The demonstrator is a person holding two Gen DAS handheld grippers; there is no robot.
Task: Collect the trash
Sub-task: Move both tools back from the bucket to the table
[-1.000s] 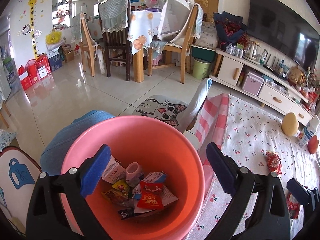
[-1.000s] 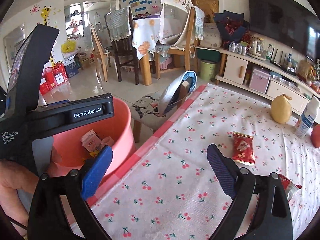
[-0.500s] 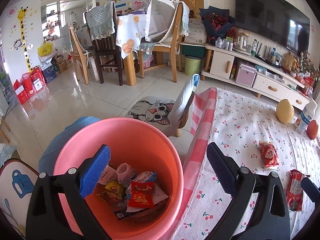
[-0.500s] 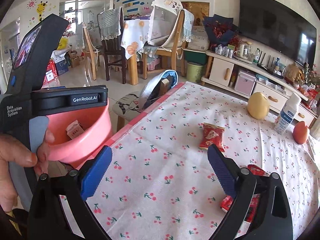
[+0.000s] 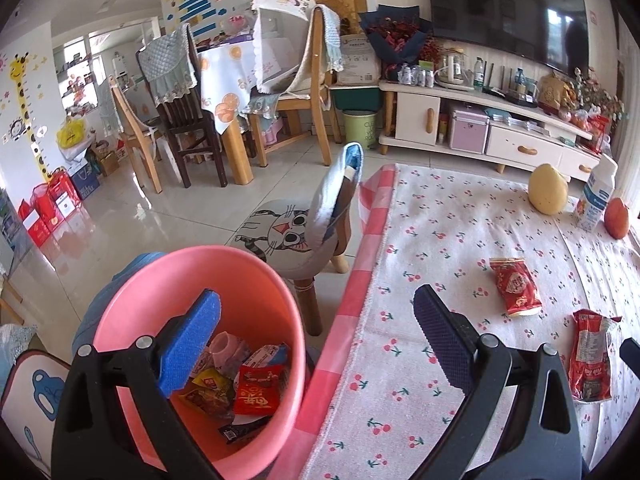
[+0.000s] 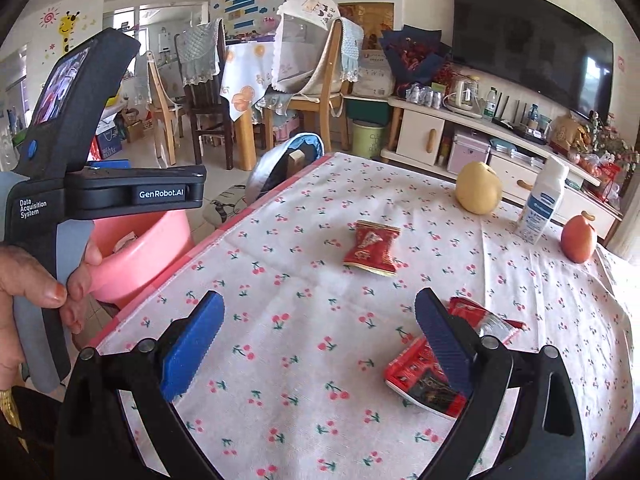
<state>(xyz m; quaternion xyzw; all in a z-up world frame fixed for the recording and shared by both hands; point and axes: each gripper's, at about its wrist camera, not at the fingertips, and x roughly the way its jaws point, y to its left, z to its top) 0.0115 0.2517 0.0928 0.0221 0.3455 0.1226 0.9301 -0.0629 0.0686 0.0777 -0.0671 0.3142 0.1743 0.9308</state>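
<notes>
Crinkly red wrappers (image 6: 371, 247) lie on cherry-print cloth (image 6: 304, 320); both tongs (image 5: 316, 344) (image 6: 316, 340) gape empty.

A pink plastic bucket (image 5: 200, 304) is standing upright just off the table's left edge, at about 7 o'clock in the left wrist view, and is holding a heap of crumpled wrappers (image 5: 240, 380): a red packet on top, yellow and white ones beneath, plus a pale pink cup lying on its side. Out on the cherry-print cloth, one red snack packet (image 6: 372, 248) is lying flat near the middle, at roughly 12 o'clock in the right wrist view, well apart from the bucket. A second red packet (image 6: 424, 380), with a black printed panel, is lying at 4 o'clock, and a third red wrapper (image 6: 488, 320) is resting just beyond it, apparently touching it.
</notes>
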